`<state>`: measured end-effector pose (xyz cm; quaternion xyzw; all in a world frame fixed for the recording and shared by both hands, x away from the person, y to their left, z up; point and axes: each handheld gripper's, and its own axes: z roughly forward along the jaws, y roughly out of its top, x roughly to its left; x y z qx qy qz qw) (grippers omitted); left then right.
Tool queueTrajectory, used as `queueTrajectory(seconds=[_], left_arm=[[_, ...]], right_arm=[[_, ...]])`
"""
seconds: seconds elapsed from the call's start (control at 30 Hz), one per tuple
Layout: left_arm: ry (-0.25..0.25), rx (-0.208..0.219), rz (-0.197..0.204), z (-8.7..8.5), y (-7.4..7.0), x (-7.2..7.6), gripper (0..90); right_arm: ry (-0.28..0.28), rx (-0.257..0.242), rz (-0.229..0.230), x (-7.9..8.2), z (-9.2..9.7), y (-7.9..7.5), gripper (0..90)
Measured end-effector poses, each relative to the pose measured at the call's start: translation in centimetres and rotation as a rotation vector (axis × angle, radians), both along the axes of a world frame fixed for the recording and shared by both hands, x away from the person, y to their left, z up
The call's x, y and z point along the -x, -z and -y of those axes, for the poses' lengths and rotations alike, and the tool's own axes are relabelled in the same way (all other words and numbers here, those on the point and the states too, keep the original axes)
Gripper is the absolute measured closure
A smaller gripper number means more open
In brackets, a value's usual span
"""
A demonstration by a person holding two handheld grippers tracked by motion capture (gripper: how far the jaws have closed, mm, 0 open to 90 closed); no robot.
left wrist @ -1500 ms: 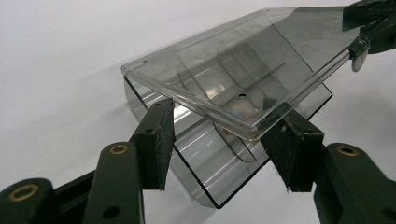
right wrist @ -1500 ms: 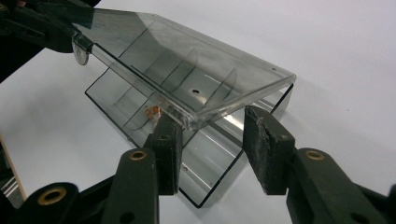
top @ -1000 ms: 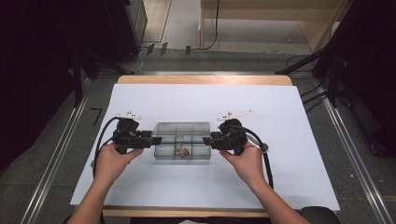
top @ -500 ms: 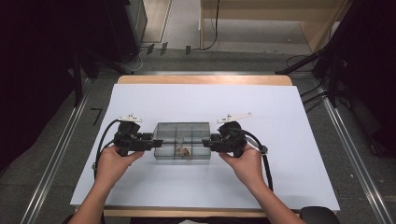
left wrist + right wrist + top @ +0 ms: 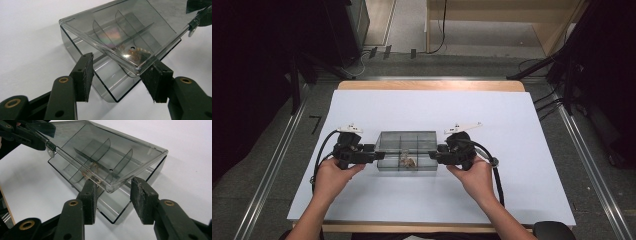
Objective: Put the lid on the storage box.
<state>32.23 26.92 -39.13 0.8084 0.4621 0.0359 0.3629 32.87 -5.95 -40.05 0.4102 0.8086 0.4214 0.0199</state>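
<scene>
The clear box (image 5: 407,150) lies lengthwise between the left gripper (image 5: 373,154) and right gripper (image 5: 438,154); both jaws stand released astride its raised lid's (image 5: 130,32) corners (equally near).

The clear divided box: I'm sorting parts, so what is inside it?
Inside the box, thin dividers form compartments. One near compartment holds small brownish bits, too blurred through the raised lid to identify. The others look empty.

- Compartment box (image 5: 406,151): clear, smoke-tinted plastic, glossy and smooth, with a rainbow sheen.
- Gripper pads (image 5: 86,72): matt black, rough, frayed at the edges.
- Table cover (image 5: 522,150): matt white sheet, paper-like.
- Table edge (image 5: 432,85): pale wood.
</scene>
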Motion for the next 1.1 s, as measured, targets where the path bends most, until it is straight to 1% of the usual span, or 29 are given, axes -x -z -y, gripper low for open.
queueTrajectory(seconds=[0.13,0.23,0.33,0.43,0.7,0.87,1.0,1.1], left_arm=[[0.005,-0.01,0.004,0.0,0.0,0.1,46.1],[0.007,-0.007,0.006,0.2,0.1,0.1,46.0],[0.013,-0.013,0.009,0.3,0.2,0.2,45.9],[0.014,-0.007,0.005,0.3,0.3,0.2,45.7],[0.021,-0.009,0.004,0.2,0.6,0.5,45.1],[0.026,-0.013,0.0,0.2,0.8,0.5,44.5],[0.03,-0.017,-0.011,0.3,0.9,0.5,44.5],[0.031,-0.008,-0.016,0.3,1.1,0.6,44.5]], right_arm=[[-0.001,0.0,-0.004,0.1,-0.1,0.2,58.5],[-0.004,0.001,-0.001,0.2,0.0,0.3,58.4],[-0.001,-0.004,-0.005,0.3,0.0,0.3,57.7],[-0.005,-0.002,-0.005,0.3,0.0,0.5,57.6],[-0.014,0.008,-0.005,0.5,-0.3,0.7,57.0],[-0.013,0.015,-0.007,0.5,-0.4,0.9,56.1],[-0.017,0.01,-0.008,0.5,-0.3,1.3,54.9],[-0.021,0.011,-0.016,0.4,-0.3,1.4,54.9]])
